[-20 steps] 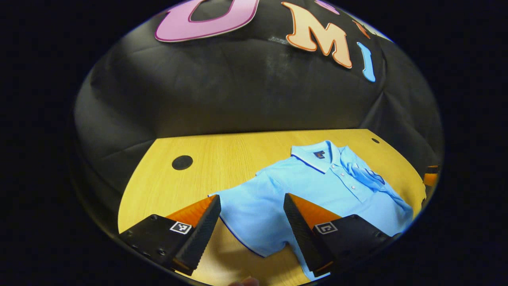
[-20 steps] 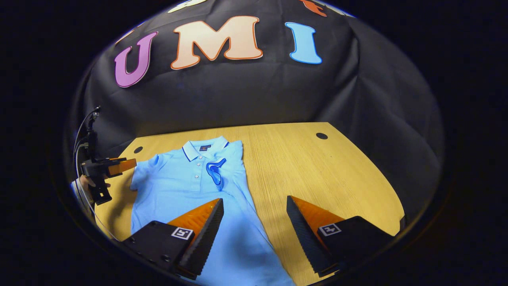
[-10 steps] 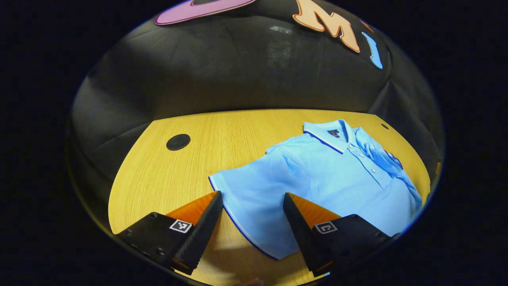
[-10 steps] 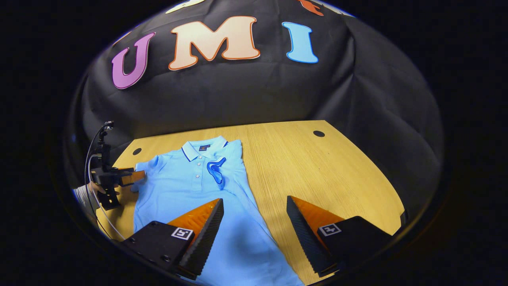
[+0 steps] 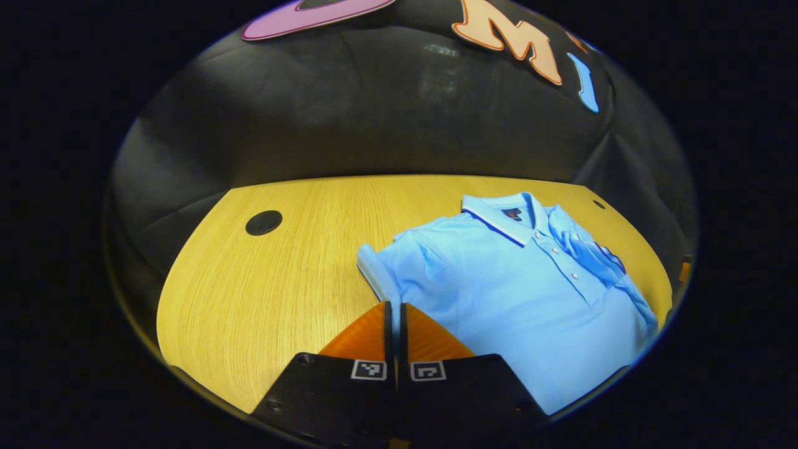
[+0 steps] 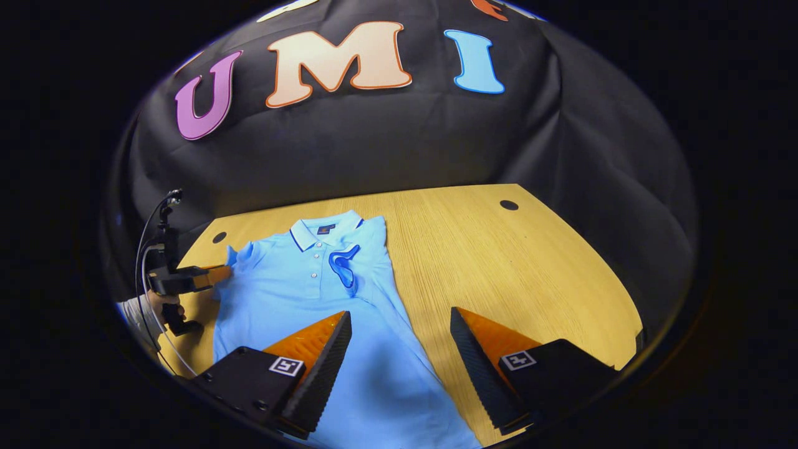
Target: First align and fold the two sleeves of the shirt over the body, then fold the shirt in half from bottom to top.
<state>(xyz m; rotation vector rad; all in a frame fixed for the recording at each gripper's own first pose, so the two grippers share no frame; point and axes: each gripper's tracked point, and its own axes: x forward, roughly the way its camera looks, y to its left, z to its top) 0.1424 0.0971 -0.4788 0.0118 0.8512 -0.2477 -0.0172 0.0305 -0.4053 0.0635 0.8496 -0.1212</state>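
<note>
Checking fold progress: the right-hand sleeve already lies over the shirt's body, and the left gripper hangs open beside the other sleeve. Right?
Not quite. In the left gripper view the left gripper is shut on the sleeve. The other sleeve does lie over the shirt.

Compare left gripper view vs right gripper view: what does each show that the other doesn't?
Left gripper view: left gripper pinching the hem of the spread sleeve, close up. Right gripper view: right gripper open above one side of the blue polo shirt; a hand holding the left gripper. Shared: the shirt, other sleeve folded onto its chest, wooden table.
</note>
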